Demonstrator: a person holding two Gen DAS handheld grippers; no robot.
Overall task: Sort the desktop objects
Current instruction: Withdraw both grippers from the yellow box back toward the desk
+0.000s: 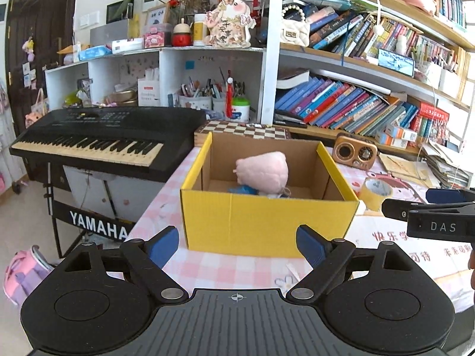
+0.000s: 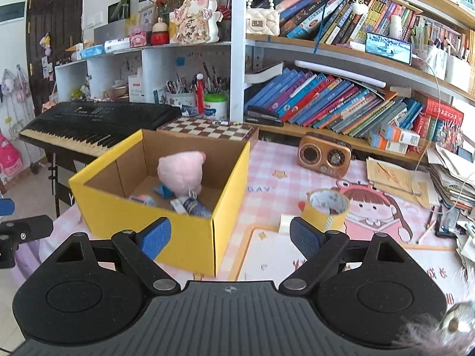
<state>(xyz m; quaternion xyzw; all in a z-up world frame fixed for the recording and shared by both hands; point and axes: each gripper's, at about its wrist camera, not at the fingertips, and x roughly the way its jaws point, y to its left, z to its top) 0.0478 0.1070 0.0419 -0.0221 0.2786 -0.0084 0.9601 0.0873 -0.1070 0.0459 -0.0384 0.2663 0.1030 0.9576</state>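
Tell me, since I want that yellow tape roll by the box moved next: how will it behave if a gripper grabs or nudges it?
The tape roll stands on its flat end, so a nudge would probably slide it on the tablecloth, not roll it. Its hollow ring looks fairly stiff, likely light. Tipped onto its edge, it could roll away. The right gripper is open and empty.
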